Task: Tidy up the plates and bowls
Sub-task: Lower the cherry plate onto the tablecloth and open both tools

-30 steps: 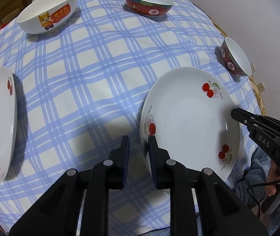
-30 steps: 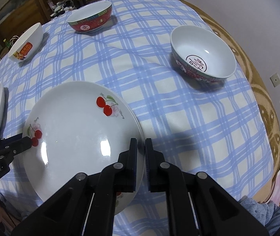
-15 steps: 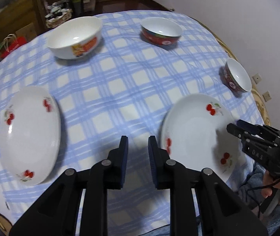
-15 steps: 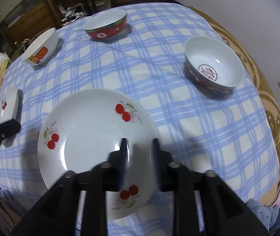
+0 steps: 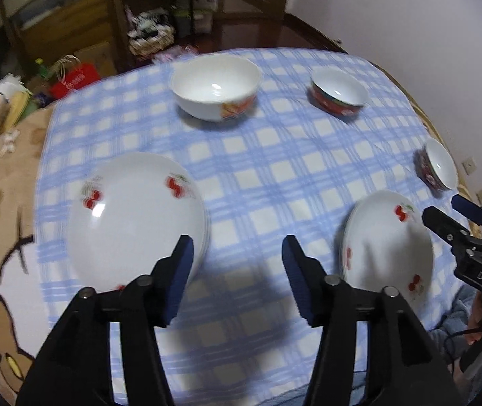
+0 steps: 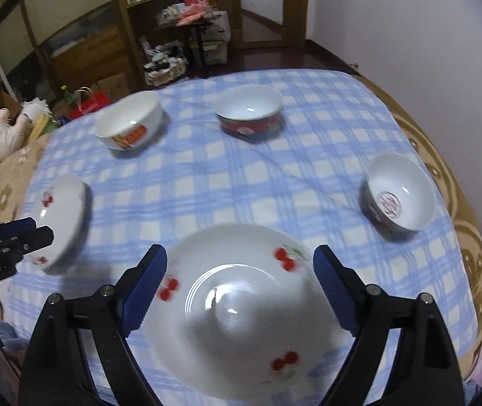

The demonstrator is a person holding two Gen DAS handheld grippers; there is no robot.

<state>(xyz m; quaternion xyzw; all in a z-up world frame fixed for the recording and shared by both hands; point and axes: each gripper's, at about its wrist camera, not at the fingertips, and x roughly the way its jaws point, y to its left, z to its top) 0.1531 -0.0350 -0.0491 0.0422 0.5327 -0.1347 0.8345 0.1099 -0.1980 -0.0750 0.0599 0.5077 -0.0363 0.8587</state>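
Two white plates with cherry prints lie on the blue check tablecloth. My left gripper hangs above the cloth between the left plate and the right plate; its jaws are opening with nothing between them. My right gripper is high over the right plate, its jaws opening wide and touching nothing. Further back stand a white bowl with an orange print and a red bowl. Another red bowl sits at the right edge.
The cloth lies over a brown cartoon-print cover that drops off at the left. Wooden shelves and floor clutter stand beyond the far edge. A white wall runs close on the right. A person's hand holds the right gripper's handle.
Both grippers were closed at the rim of the right plate; they have let go, opened, risen and pulled back. The plate now lies flat on the cloth.
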